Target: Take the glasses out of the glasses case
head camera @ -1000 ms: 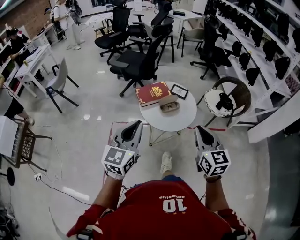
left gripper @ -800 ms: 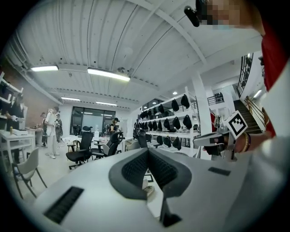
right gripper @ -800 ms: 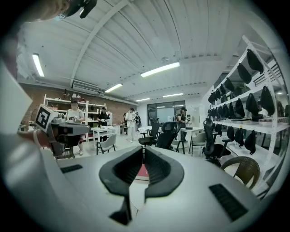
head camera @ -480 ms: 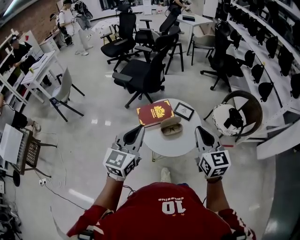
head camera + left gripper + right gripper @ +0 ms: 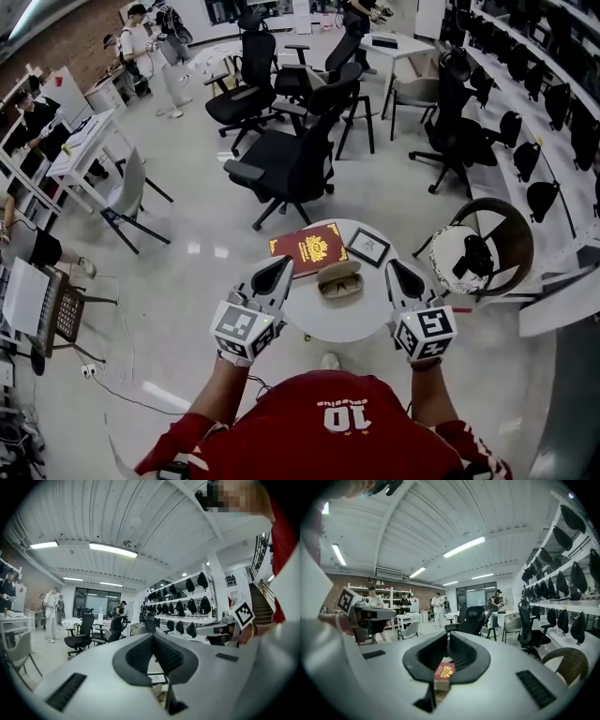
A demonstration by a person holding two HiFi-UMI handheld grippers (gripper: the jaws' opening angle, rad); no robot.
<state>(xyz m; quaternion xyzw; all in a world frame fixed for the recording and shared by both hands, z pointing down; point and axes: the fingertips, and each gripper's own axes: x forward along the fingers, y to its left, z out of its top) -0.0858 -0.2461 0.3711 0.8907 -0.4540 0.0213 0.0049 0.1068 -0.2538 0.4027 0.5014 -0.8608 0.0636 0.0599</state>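
A tan glasses case lies on a small round white table, and it appears to hold glasses. My left gripper hovers at the table's left edge, jaws pressed together and empty. My right gripper hovers at the table's right edge, also shut and empty. The case lies between them, touched by neither. In the left gripper view the left gripper has a sliver of the case showing below its jaws. The right gripper in its own view shows only a red book below its jaws.
A red book and a small framed picture lie at the table's far side. Black office chairs stand beyond it. A wicker chair with a white cushion sits to the right, below shelves. People stand at desks far left.
The person has stepped forward: the table has come closer, and both grippers now flank it at its left and right edges. Both stay shut.
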